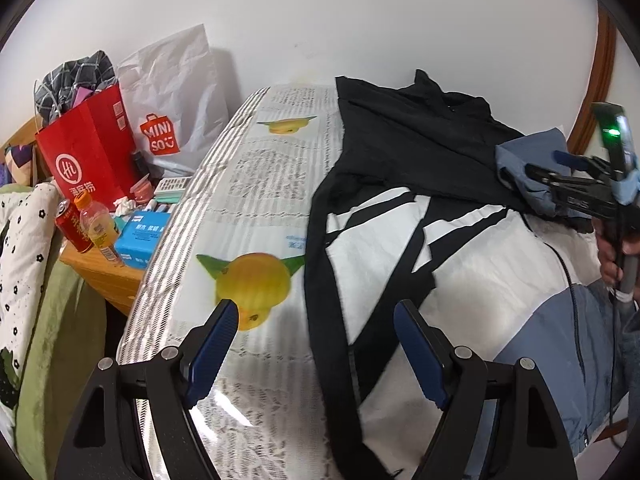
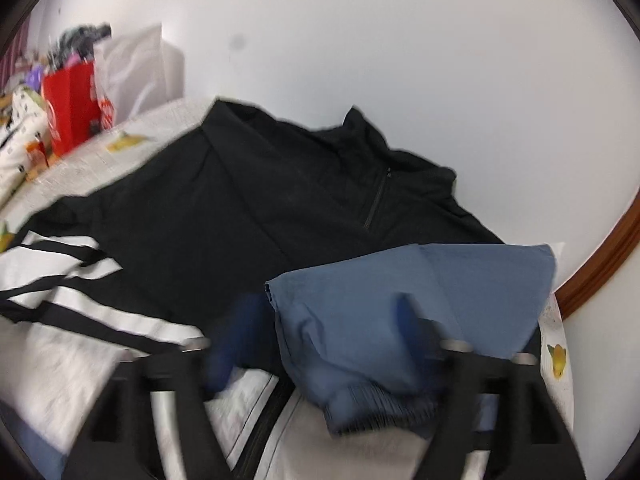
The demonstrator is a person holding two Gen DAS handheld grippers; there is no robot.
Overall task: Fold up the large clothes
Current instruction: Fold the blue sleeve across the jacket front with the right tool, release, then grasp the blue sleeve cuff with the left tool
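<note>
A large black, white and blue jacket (image 1: 400,208) lies spread on the bed. Its black top (image 2: 248,204) with a zip collar points to the wall. My left gripper (image 1: 316,320) is open and empty, just above the jacket's black left sleeve (image 1: 332,340). My right gripper (image 2: 328,320) shows blurred with its jaws apart; the blue sleeve (image 2: 420,304) lies folded over the jacket between and past its fingers. In the left wrist view the right gripper (image 1: 532,172) sits at the blue sleeve (image 1: 520,160).
The bed has a printed cover with yellow fruit pictures (image 1: 256,280). A wooden bedside table (image 1: 100,268) at the left holds a red bag (image 1: 88,152), a white Miniso bag (image 1: 172,104), bottles and boxes. A white wall stands behind. A wooden frame (image 2: 600,256) is at right.
</note>
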